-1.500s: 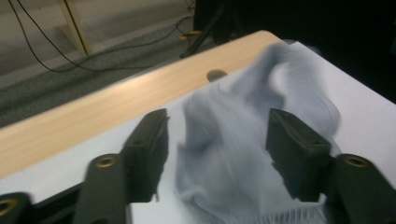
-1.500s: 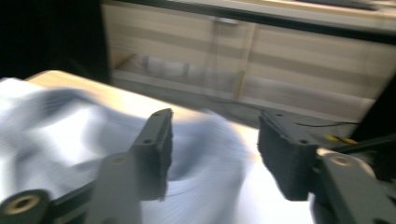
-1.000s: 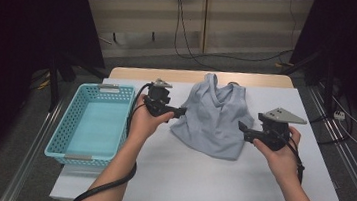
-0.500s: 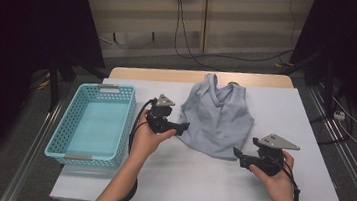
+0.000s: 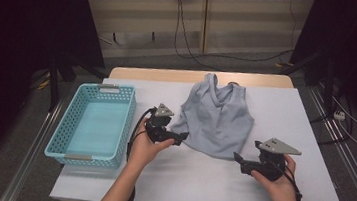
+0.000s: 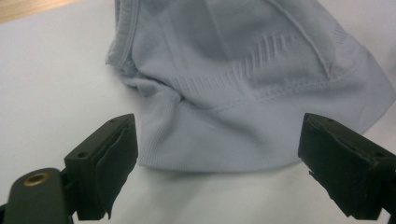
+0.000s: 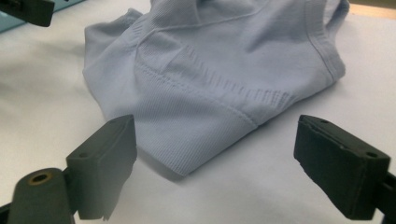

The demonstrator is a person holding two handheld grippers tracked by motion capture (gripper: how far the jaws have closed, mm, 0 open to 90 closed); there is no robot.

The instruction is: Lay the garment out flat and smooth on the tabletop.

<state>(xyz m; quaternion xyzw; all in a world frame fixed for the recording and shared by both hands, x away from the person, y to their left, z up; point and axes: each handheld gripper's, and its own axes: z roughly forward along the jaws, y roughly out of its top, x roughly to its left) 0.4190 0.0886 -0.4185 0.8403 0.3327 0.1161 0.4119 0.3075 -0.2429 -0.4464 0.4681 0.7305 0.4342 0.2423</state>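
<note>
The light-blue tank top (image 5: 217, 117) at frame centre is soft, light and floppy. Its ribbed hem corners look best to pinch. Both the left tool (image 5: 181, 138) and the right tool (image 5: 236, 158) have just been opening and hold nothing.

The right claw (image 7: 215, 163), jaws just opened wide, frames the pale blue top's (image 7: 219, 70) ribbed hem corner.
</note>
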